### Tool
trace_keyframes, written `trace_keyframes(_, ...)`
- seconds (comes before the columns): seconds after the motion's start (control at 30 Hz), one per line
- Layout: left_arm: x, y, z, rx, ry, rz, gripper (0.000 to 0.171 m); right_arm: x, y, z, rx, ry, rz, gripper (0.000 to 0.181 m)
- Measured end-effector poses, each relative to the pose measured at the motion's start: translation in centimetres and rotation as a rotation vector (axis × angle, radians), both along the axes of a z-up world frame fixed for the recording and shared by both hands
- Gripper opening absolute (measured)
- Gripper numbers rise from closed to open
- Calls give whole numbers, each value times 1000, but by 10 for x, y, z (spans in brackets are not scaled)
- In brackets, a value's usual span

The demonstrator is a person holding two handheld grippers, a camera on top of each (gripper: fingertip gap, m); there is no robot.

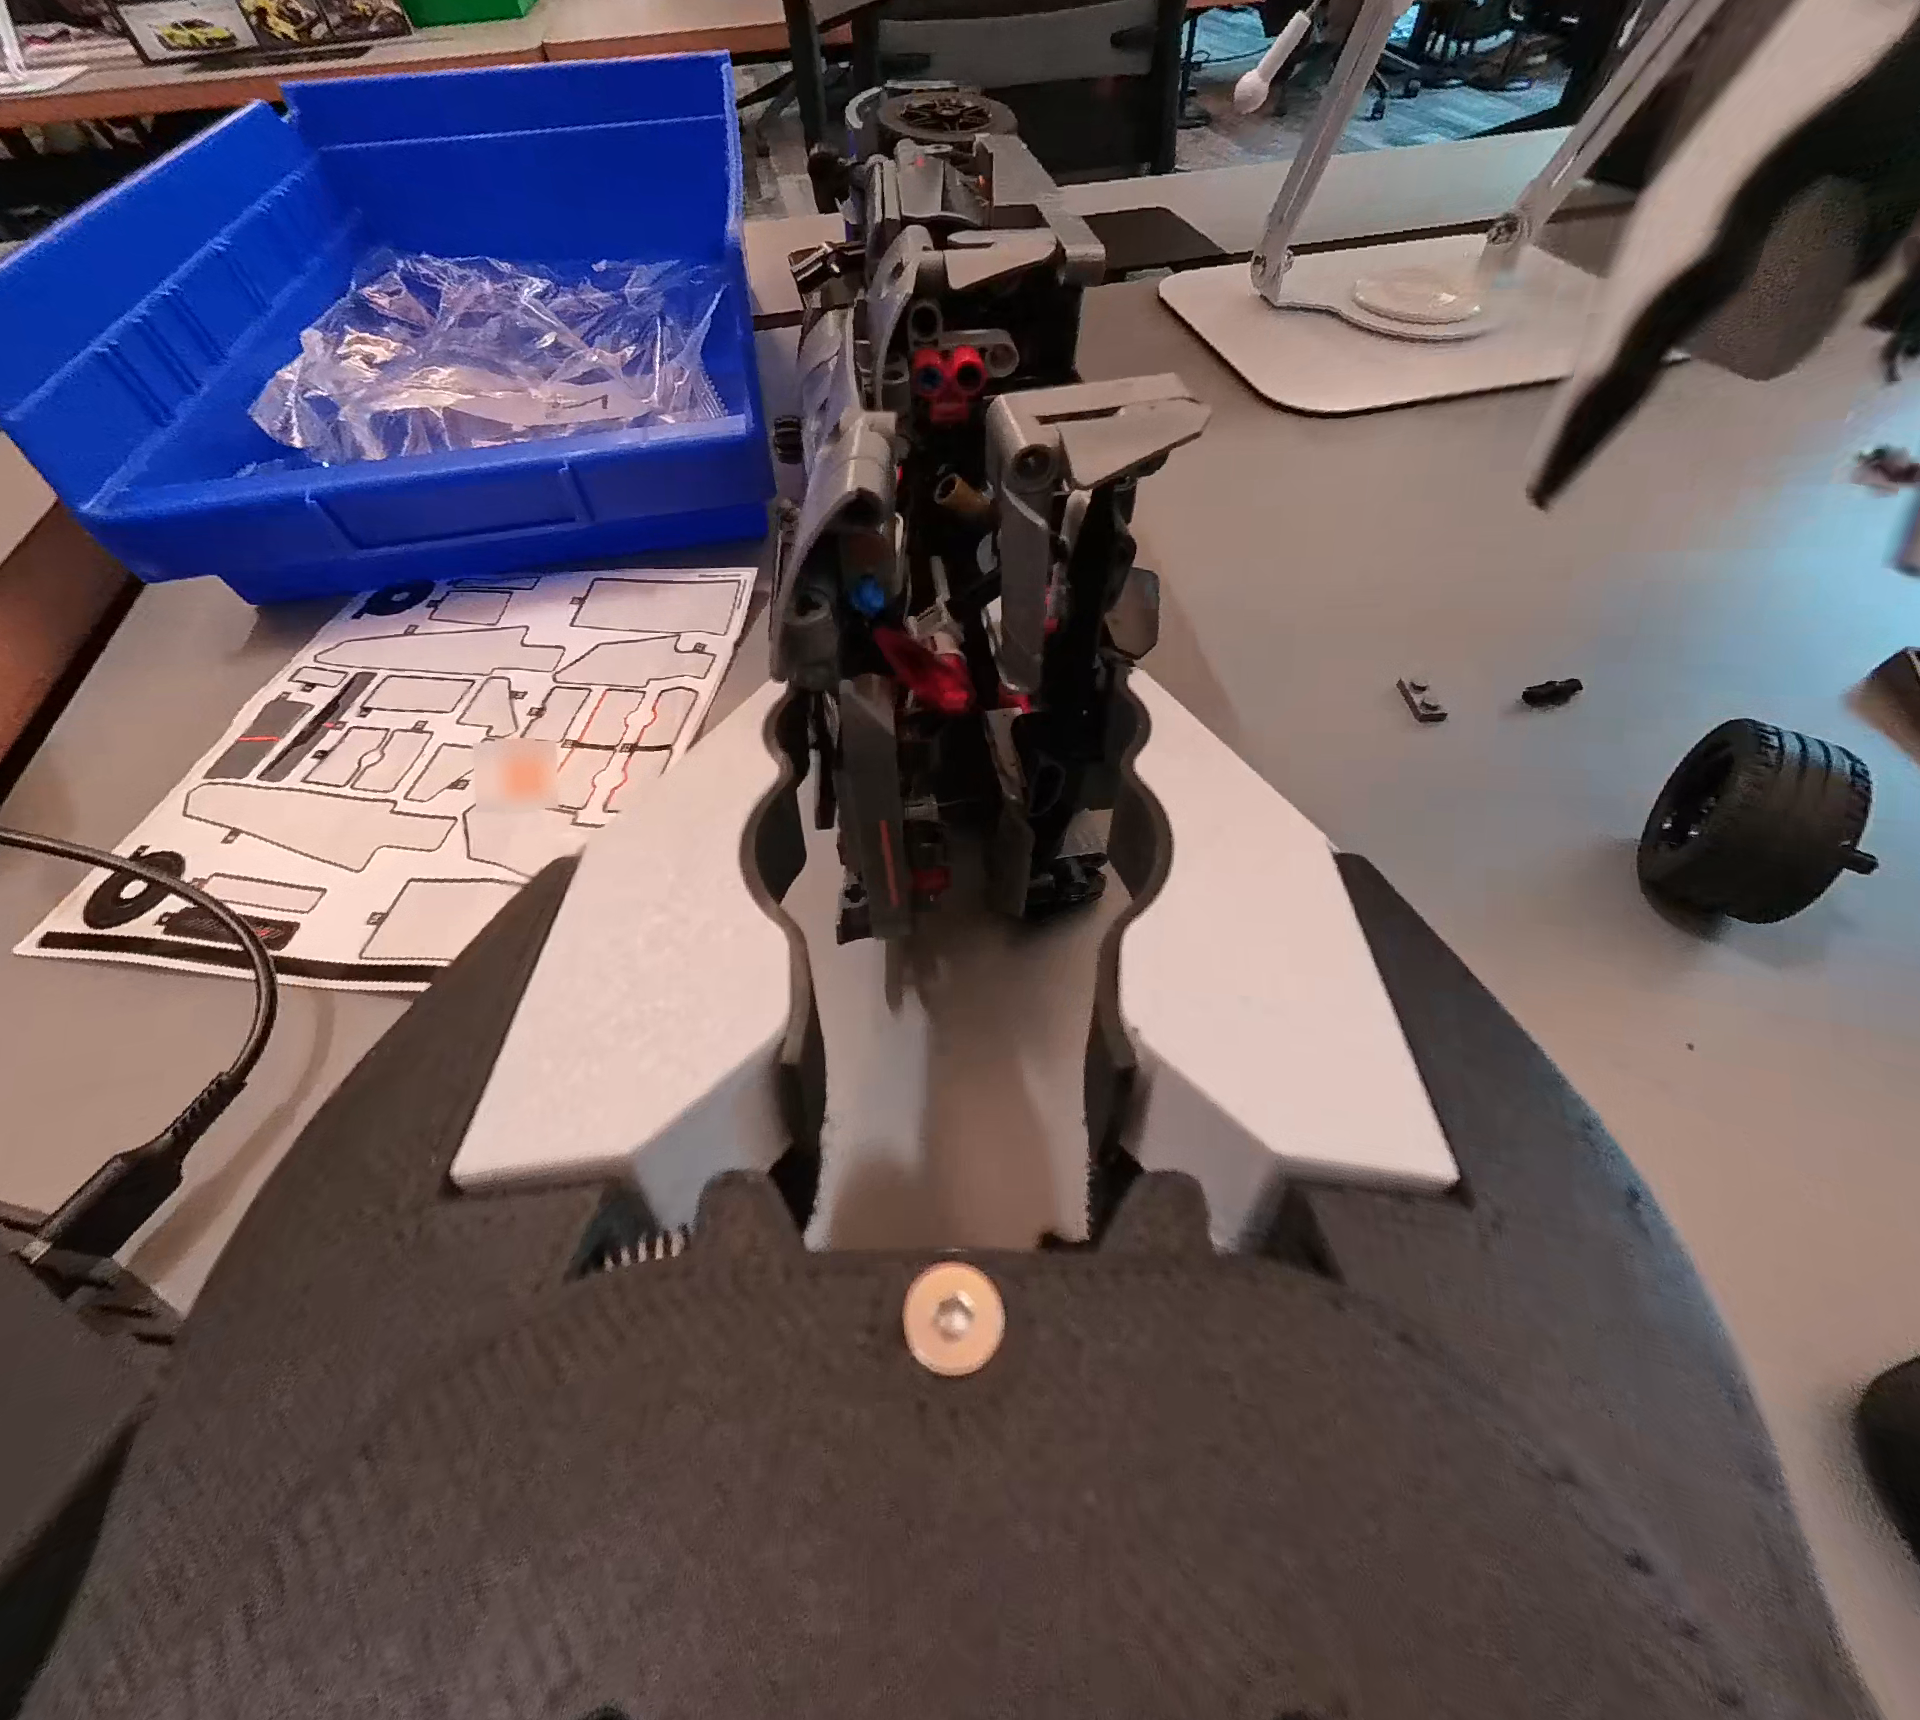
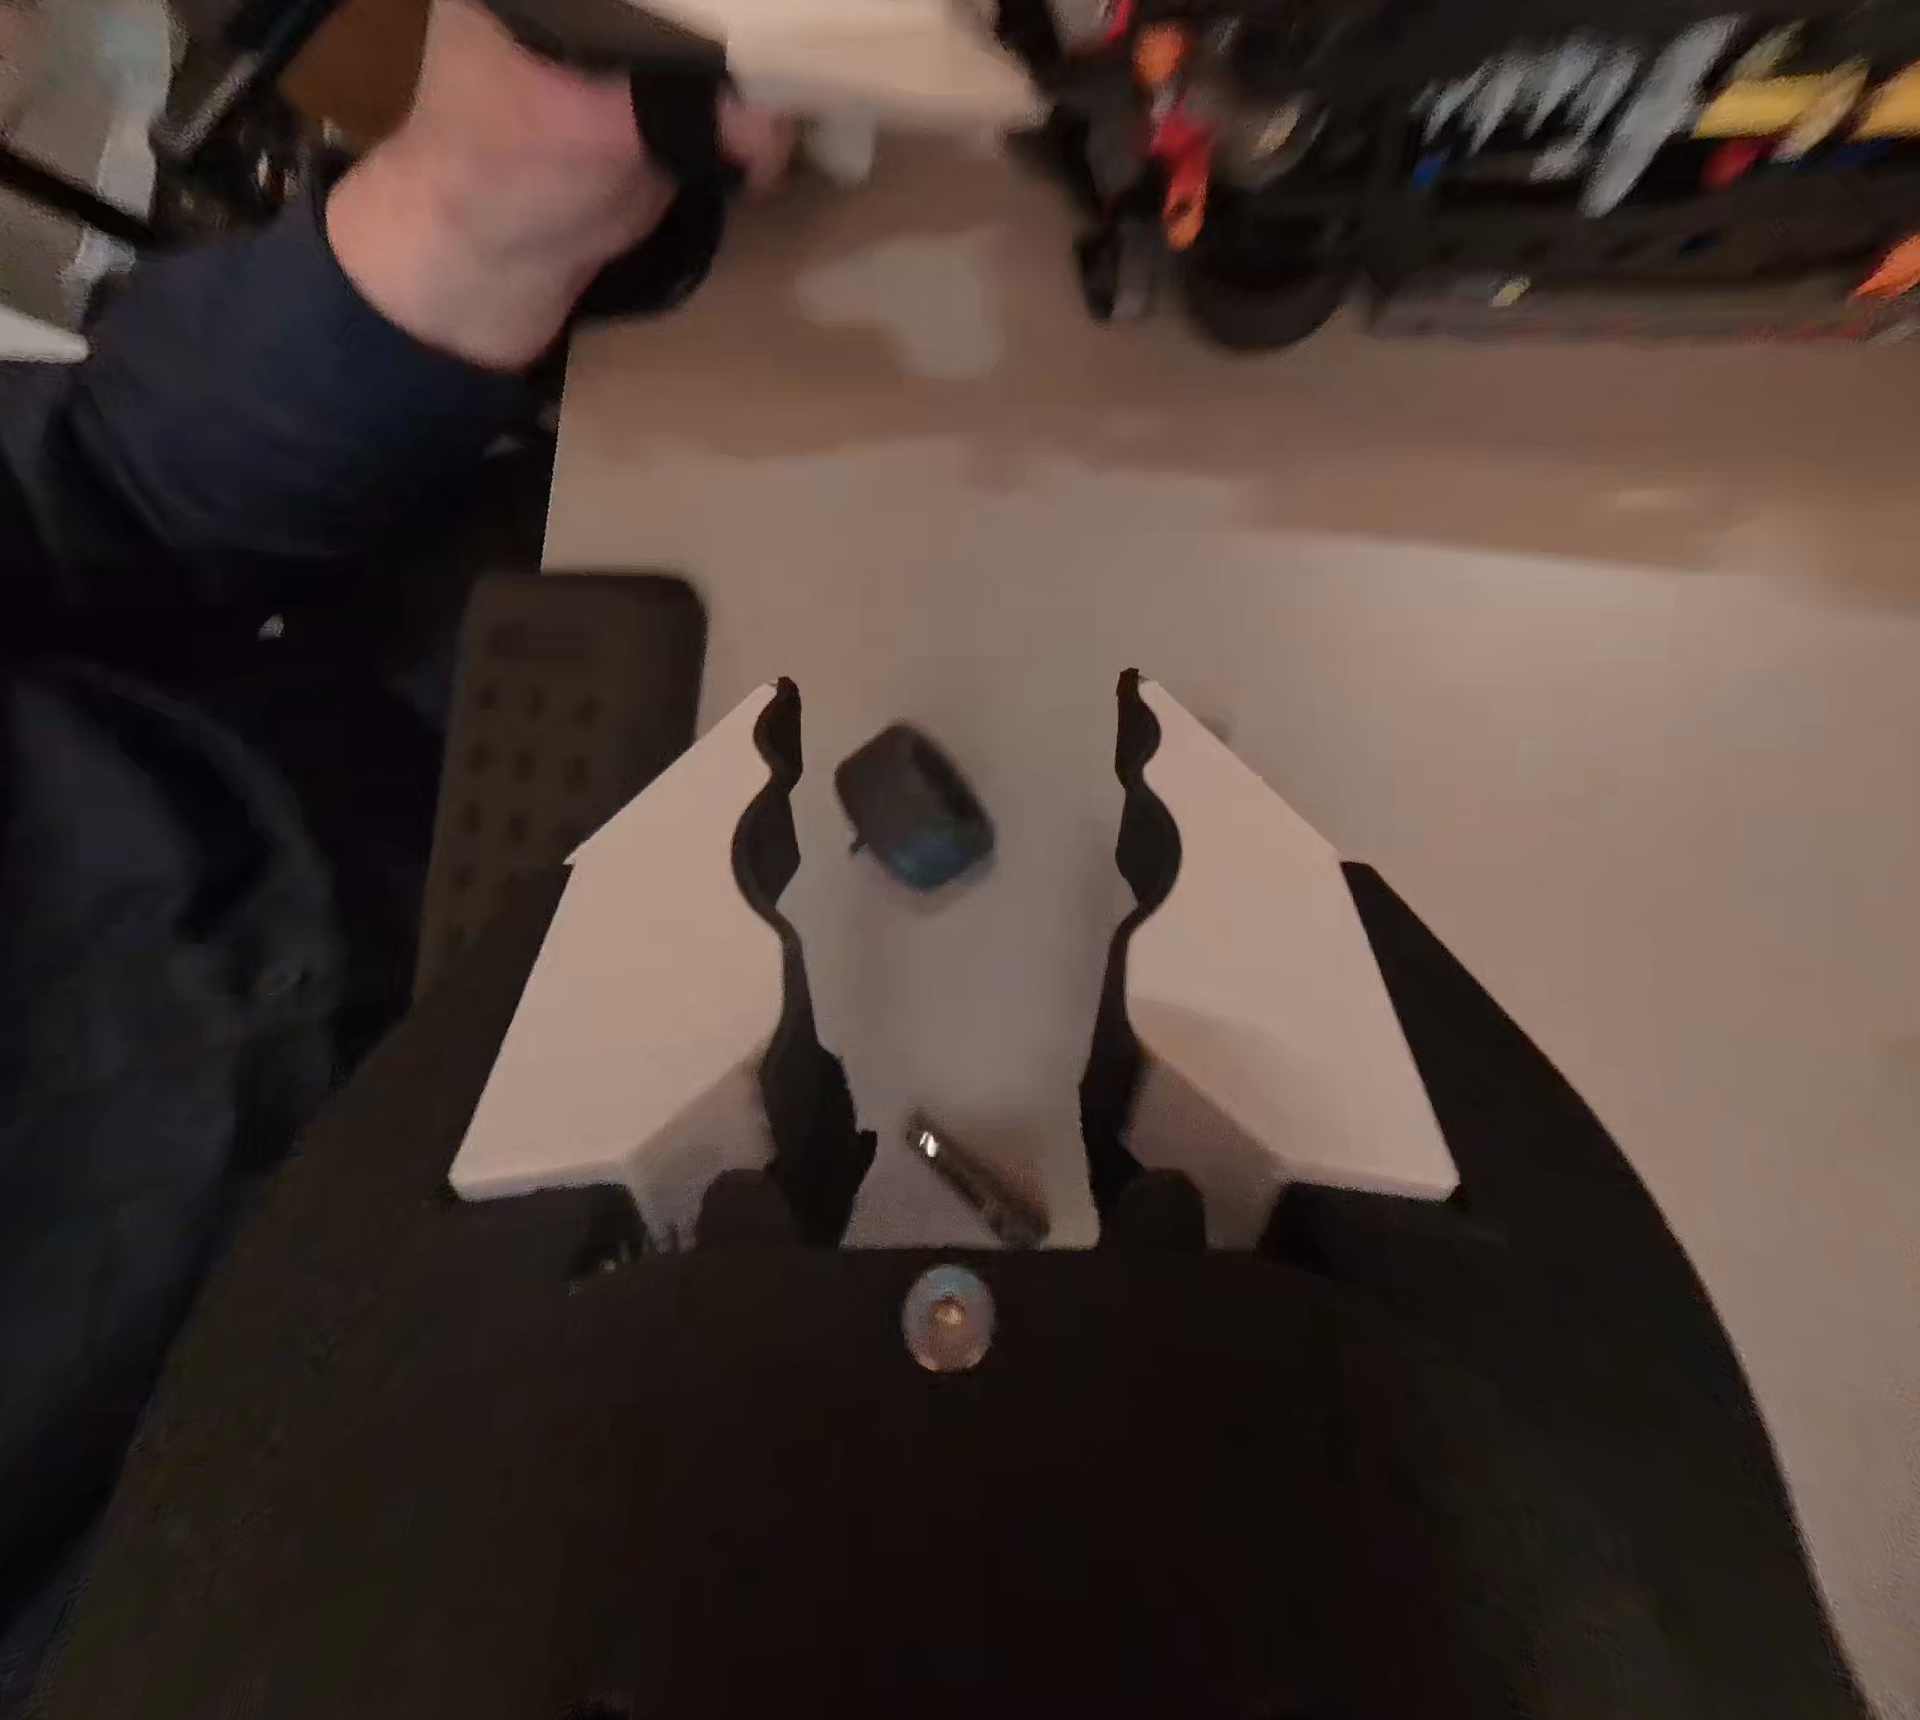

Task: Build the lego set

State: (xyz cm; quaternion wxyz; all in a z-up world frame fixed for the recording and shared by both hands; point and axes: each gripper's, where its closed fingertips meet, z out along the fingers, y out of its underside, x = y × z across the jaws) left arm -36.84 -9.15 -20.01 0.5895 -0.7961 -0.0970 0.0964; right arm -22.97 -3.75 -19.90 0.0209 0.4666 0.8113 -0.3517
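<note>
Jaws of the left gripper point(image 1: 961, 797) are clenched on the partly built car point(image 1: 951, 569), a grey and black model with red and blue pins showing, held up off the table point(image 1: 1351, 590) with its length running away from the camera; jaws of the right gripper point(image 2: 951, 797) stand apart and grasp nothing, hanging over a bare stretch of table where a small dark piece point(image 2: 914, 808) lies between them and a slim dark part point(image 2: 977, 1192) lies nearer the gripper's base (that view is motion-blurred, so I cannot tell what either piece is). Judging by the model, the build is well along: the chassis and much of the grey bodywork are joined, and a spoked wheel hub point(image 1: 940, 112) sits at its far end. Work is left, though. One black tyre on its rim point(image 1: 1756, 823) lies loose on the table to the right, well apart from the model, with a small grey plate point(image 1: 1421, 699) and a black pin point(image 1: 1551, 690) near it. The sticker sheet point(image 1: 416, 756) by the blue bin point(image 1: 395, 340) has many empty outlines, so most of its decals seem to be peeled off already. Only crumpled clear bags point(image 1: 488, 361) show in the bin, which suggests few parts remain unopened. My guess is that wheels and last trim are what remain.
</note>
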Motion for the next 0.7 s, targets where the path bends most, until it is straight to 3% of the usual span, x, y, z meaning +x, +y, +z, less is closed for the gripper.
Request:
trace_keyframes(0.23,-3,-5,7,-43,130,63,60,36,-17,-48,60,-280,51,66)
trace_keyframes(0.3,-2,-6,5,-52,124,62,64,39,-19,-59,101,-327,47,55)
trace_keyframes(0.37,-1,-7,5,-52,127,60,64,37,-21,-63,114,-334,44,41)
trace_keyframes(0.53,0,-10,7,-59,148,63,63,34,-26,-58,86,-307,63,28)
trace_keyframes(0.7,-1,-17,9,-44,129,89,67,36,-20,-59,104,-301,67,30)
